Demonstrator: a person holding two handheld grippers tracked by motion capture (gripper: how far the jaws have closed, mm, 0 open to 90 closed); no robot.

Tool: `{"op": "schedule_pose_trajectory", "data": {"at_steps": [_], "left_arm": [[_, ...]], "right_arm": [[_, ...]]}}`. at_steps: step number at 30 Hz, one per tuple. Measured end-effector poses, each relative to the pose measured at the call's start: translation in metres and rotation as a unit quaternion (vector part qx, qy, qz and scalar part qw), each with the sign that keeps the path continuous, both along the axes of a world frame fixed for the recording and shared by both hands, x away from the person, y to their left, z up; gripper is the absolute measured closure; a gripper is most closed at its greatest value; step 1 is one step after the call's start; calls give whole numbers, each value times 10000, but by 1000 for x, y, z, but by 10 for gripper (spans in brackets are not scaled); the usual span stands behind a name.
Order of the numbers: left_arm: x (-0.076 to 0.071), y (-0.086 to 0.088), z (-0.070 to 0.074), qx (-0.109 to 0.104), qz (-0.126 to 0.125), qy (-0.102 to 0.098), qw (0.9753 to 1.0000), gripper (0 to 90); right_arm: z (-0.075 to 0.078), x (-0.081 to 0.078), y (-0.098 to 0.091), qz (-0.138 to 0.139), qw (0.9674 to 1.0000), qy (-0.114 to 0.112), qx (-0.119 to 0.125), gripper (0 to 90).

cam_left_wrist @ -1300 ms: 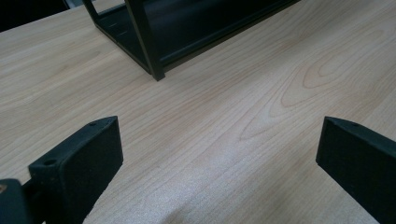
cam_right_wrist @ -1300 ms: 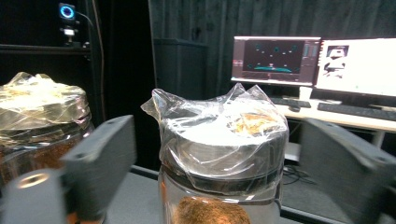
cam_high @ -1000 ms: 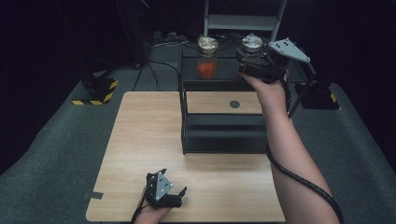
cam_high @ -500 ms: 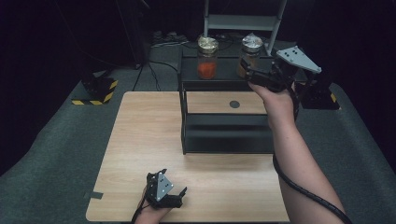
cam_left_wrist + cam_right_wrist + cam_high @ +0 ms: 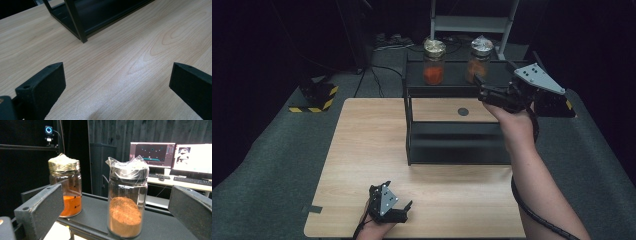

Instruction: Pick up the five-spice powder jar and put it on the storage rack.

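Two glass jars stand on top of a black shelf rack (image 5: pixel 454 150). One jar (image 5: pixel 434 61) holds orange powder under a gold foil cover (image 5: pixel 65 187). The other jar (image 5: pixel 478 59) holds brown powder under clear wrap (image 5: pixel 127 202). My right gripper (image 5: pixel 484 92) hangs open just in front of the brown-powder jar, whose body sits between the jaws in the right gripper view, untouched. My left gripper (image 5: pixel 394 205) rests open low over the wooden table (image 5: pixel 362 165) near its front edge, with bare wood (image 5: pixel 117 75) between its jaws.
A small dark disc (image 5: pixel 463 111) lies on the wood inside the rack's upper level. A yellow-black striped block (image 5: pixel 314 97) sits on the floor at the back left. Monitors and a keyboard (image 5: pixel 190 157) stand far behind the jars. Grey carpet (image 5: pixel 272 160) surrounds the table.
My right gripper has drawn back from the brown-powder jar toward the right and slightly lower, jaws open around empty air. The left gripper has not moved.
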State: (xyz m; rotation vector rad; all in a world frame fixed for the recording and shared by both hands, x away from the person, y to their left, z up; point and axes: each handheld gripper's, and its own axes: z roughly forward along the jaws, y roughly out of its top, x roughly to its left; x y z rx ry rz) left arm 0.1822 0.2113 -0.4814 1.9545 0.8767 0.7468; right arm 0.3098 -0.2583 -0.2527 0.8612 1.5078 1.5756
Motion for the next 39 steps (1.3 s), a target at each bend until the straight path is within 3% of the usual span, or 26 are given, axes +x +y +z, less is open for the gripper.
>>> {"op": "schedule_pose_trajectory", "data": {"at_steps": [19,39], "left_arm": [[0,-1,0,25,3,-6,10000,8],[-1,-1,0,31,-4,-25,10000,8]], "right_arm": [[-31,-30,-15,155,9999,-6,-49,0],[-82,-53,-22,148,9987,76,-483,0]]}}
